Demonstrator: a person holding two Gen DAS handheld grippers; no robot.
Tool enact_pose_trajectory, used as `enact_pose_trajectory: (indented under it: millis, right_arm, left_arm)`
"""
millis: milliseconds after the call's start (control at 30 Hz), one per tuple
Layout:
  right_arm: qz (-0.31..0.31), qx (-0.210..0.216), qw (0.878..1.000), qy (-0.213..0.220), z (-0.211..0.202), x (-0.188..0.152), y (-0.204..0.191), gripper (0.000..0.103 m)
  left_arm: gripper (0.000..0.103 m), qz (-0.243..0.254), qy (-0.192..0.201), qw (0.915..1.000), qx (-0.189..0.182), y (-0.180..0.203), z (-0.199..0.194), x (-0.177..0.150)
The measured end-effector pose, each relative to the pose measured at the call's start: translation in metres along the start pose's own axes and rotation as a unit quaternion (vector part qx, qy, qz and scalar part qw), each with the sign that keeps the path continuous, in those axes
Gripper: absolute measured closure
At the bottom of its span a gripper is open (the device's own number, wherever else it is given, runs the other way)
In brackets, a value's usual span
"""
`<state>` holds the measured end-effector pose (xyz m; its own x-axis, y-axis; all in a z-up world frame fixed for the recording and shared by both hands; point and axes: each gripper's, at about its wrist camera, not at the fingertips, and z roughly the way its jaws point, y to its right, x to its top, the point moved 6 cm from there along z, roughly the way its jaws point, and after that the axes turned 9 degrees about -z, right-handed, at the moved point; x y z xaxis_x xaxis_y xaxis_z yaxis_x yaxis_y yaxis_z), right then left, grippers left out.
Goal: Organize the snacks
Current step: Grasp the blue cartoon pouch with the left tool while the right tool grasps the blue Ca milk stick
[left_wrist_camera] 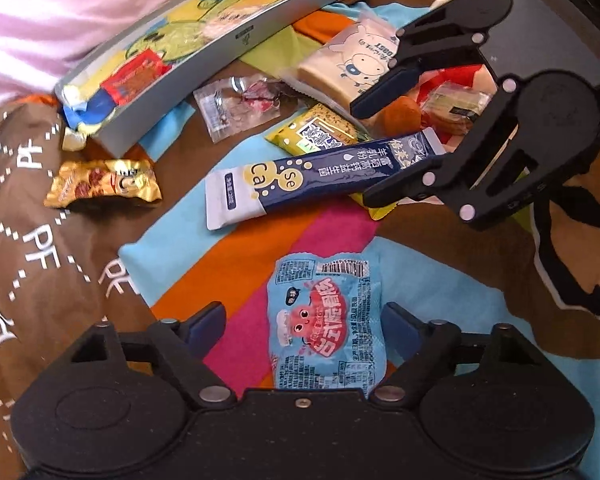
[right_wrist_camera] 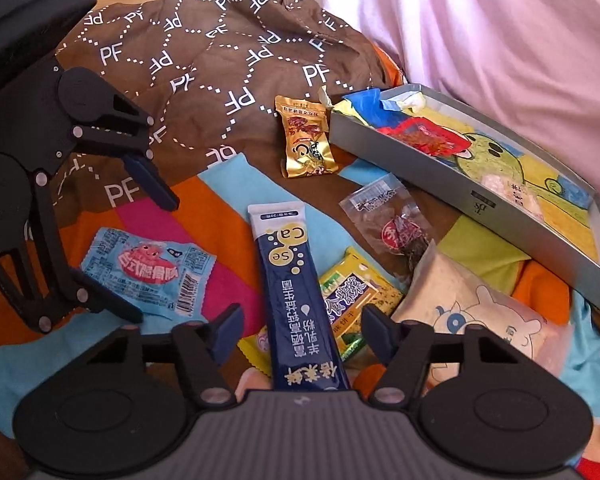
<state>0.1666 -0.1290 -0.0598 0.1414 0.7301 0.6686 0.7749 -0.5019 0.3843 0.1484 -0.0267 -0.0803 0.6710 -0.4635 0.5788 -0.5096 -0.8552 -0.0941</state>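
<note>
The left gripper [left_wrist_camera: 304, 328] hangs with its jaws spread either side of a light-blue packet [left_wrist_camera: 326, 320] that lies flat on the striped cloth [left_wrist_camera: 228, 264], near its left edge beside the brown printed fabric [right_wrist_camera: 204, 64]. The packet is thin and flush with a soft surface, so the fingers could pinch cloth along with it, or slide over the top and come up empty. Next over, the right gripper [right_wrist_camera: 302, 334] is just as wide apart, straddling the near end of a long navy stick pack [right_wrist_camera: 300, 292] — not yet touching it, as far as I can tell. That pack overlaps a yellow sachet [right_wrist_camera: 358, 296], which may get dragged or flipped if the lift is careless, and a hold so far toward one end would let the rest droop and swing. Further right, the cream bag [right_wrist_camera: 480, 316] crowds the right finger. The grey tray [right_wrist_camera: 476, 208] (the likely destination, some snacks already inside) sits at the cloth's far right edge, propped on rumpled bedding — a heavy drop could tip it.
</note>
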Motion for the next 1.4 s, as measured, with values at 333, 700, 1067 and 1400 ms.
enact_pose_trajectory:
  millis: [333,700,1067,1400]
  right_arm:
    - [-0.009,0.003,1.000,-0.022,0.019,0.010,0.003,0.042]
    - [-0.011,-0.004,0.999,-0.040,0.023,0.003,-0.007,0.043]
    - [0.023,-0.017,0.999,-0.028,0.014,-0.006,-0.012,0.057]
    - [0.077,-0.012,0.996,-0.041,-0.004,-0.021,-0.024,0.062]
  left_arm:
    - [0.025,-0.064,-0.026,0.9976,-0.004,-0.010,0.006,0.002]
    - [0.040,-0.097,-0.027,0.9947,-0.016,-0.009,0.006,0.002]
    - [0.042,-0.176,0.006,0.9843,0.011,-0.014,0.002,-0.002]
    - [0.042,-0.224,0.020,0.9740,0.029,-0.024,-0.006,-0.008]
